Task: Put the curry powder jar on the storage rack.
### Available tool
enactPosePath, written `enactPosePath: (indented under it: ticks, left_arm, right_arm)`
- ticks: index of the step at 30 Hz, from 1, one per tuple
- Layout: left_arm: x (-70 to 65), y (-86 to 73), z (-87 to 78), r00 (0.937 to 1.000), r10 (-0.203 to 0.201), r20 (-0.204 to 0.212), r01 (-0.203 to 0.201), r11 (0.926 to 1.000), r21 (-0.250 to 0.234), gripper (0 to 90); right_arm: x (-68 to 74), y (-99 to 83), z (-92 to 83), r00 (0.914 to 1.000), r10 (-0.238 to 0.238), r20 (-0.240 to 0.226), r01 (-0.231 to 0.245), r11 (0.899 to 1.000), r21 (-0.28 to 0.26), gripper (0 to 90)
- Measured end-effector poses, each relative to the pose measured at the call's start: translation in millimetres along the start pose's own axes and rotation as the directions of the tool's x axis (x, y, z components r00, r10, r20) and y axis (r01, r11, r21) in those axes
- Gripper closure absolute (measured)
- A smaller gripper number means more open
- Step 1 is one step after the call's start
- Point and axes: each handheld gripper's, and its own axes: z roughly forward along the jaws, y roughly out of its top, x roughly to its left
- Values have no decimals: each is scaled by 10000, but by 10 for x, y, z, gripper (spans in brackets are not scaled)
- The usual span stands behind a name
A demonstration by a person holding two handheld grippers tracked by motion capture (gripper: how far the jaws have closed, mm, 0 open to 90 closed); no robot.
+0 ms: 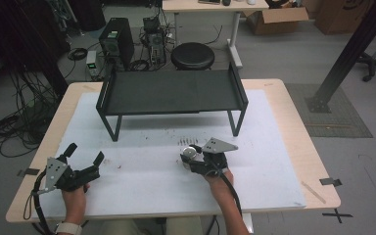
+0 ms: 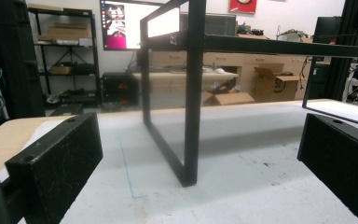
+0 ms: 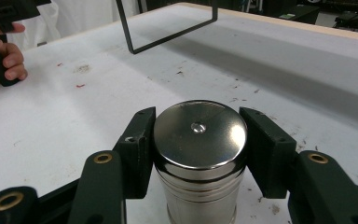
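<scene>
A shiny steel canister (image 3: 199,168) with a flat round lid stands upright on the white mat (image 3: 74,116). My right gripper (image 3: 199,140) is shut on it, a black pad pressing each side just below the lid. In the high view the canister (image 1: 190,152) sits at the mat's middle right, in front of the right gripper (image 1: 194,157). My left gripper (image 1: 85,152) rests at the front left with its jaws wide apart and nothing between them. In the left gripper view, the left gripper (image 2: 198,158) looks toward a leg of the black shelf (image 2: 191,116).
A low black metal shelf (image 1: 171,93) on thin legs stands across the back of the mat (image 1: 152,176). Its leg frame (image 3: 168,39) lies beyond the canister. The other hand (image 3: 4,60) shows at far left in the right gripper view. Dark specks dot the mat.
</scene>
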Motion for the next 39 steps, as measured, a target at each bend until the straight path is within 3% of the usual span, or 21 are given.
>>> enactPosePath:
  ticks: [15,25,39]
  left_arm:
    - [8,-1,-5,10000,-77,14,77,10000,-53,2]
    - [13,-2,-10,9999,-130,8,130,9999,-89,2]
    - [17,-3,-12,9998,-181,9,181,9998,-108,2]
  right_arm:
    - [22,337,-60,9996,-164,-225,157,9994,-313,481]
    - [76,768,-66,9968,-591,-541,563,9971,-521,482]
    - [109,1264,2,9918,-843,-957,765,9936,-828,482]
